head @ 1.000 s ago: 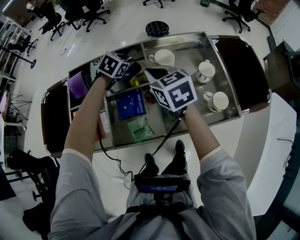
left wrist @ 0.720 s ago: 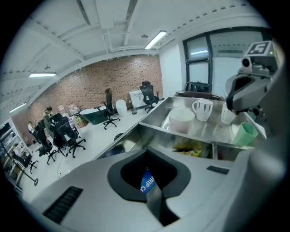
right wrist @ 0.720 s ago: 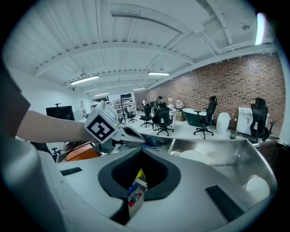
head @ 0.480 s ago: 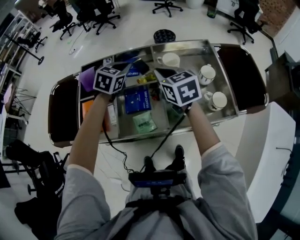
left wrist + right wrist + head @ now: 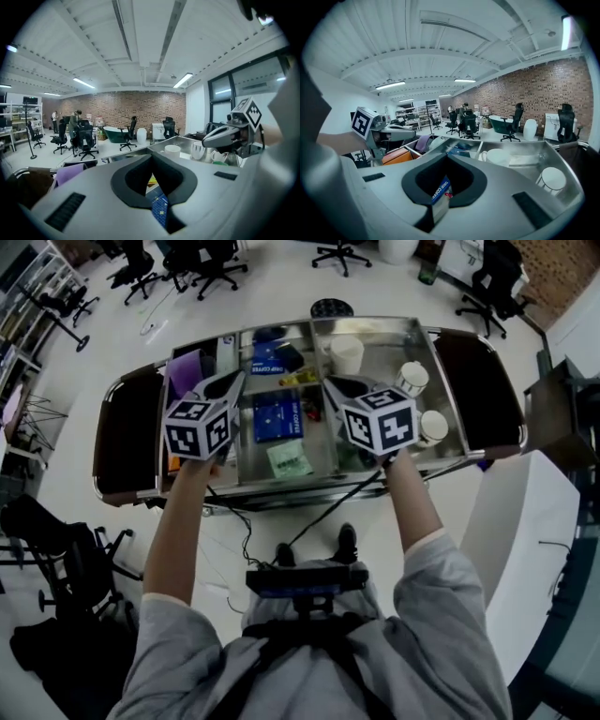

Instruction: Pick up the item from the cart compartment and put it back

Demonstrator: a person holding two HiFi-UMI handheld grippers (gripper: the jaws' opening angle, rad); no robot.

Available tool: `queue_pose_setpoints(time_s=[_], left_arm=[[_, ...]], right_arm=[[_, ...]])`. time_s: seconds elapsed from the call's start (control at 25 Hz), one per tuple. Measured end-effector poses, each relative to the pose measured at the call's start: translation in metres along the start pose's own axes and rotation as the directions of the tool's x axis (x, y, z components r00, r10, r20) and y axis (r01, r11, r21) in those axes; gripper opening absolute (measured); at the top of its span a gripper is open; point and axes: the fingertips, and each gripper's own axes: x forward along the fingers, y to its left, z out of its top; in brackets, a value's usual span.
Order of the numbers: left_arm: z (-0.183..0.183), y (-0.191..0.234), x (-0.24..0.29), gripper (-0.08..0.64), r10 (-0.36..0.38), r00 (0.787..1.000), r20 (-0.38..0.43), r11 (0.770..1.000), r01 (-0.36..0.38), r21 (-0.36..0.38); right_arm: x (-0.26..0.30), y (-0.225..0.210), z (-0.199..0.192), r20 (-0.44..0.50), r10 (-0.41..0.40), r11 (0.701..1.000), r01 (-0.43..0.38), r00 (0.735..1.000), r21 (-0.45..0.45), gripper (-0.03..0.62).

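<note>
The cart (image 5: 127, 432) stands crosswise before you, its tray split into three compartments side by side. In the left one lies a pouch (image 5: 184, 371). In the middle one lies a box (image 5: 277, 416), with a sachet (image 5: 289, 460) nearer you and a bag (image 5: 272, 354) behind it. In the right one stand cups (image 5: 347, 352). Your left hand-held gripper (image 5: 232, 382) hangs above the left divider. Your right hand-held gripper (image 5: 330, 383) is above the right one, a packet (image 5: 439, 199) between its jaws. Chairs (image 5: 211, 259) stand behind the cart.

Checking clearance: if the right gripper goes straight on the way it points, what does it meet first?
Probably the blue packets in the far compartment of the cart, left of the white cup; depth unclear.
</note>
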Motion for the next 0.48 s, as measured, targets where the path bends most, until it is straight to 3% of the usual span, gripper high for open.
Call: queue_pose_setpoints(time_s=[0.2,0.48], left_arm=[[0.001,-0.011,-0.049,0.005,0.045,0.997,0.057,0.999,-0.044,-0.018],[-0.021,-0.026,-0.102,0.005,0.100,0.992,0.076,0.994,-0.096,-0.045]], right_arm=[[-0.030,0.014,-0.008,0.044,-0.001,1.000,0.001,0.999,0.002,0.009],[-0.071,0.026,-0.033,0.064,-0.007,0.999,0.004,0.998,0.042,0.009]])
